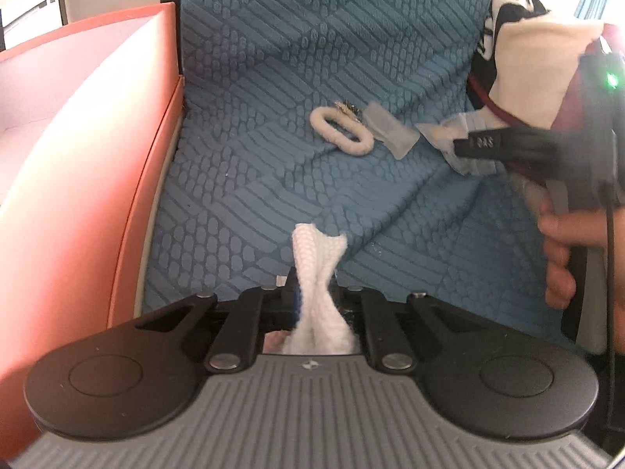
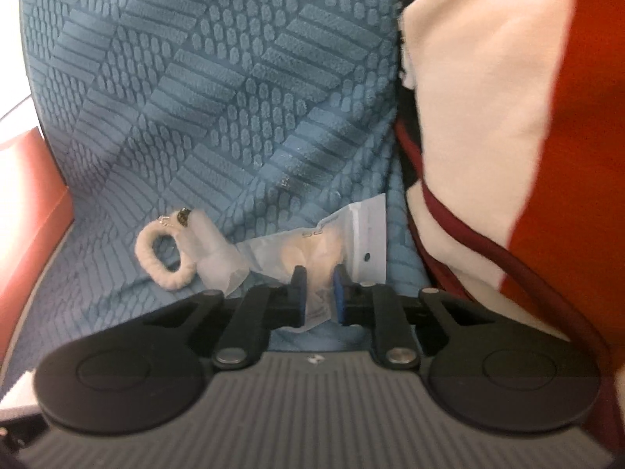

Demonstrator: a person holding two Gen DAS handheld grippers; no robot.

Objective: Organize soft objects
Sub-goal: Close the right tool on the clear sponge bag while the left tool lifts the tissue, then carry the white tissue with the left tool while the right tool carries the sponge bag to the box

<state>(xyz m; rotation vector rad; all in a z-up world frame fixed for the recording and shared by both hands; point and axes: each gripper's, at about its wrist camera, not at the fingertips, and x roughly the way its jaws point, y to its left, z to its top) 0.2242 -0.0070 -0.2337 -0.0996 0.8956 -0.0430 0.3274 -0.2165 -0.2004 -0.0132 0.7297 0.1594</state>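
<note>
The left gripper (image 1: 310, 293) pinches a white cloth (image 1: 318, 258), the box (image 1: 78, 148) lying at its 9 o'clock; the right gripper (image 2: 319, 293) straddles a packet (image 2: 343, 242), grip uncertain.

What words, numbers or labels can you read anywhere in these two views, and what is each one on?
"0AS": white characters, a little blurred, on the finger of the right hand-held gripper in the left wrist view.
Large black-and-white lettering on the fabric item at the upper right: cut off and folded, unreadable.
Faint print on the plastic packet between the right hand-held gripper's fingers: too blurred to read.
Small emblem on each gripper body: a symbol, no text.
</note>
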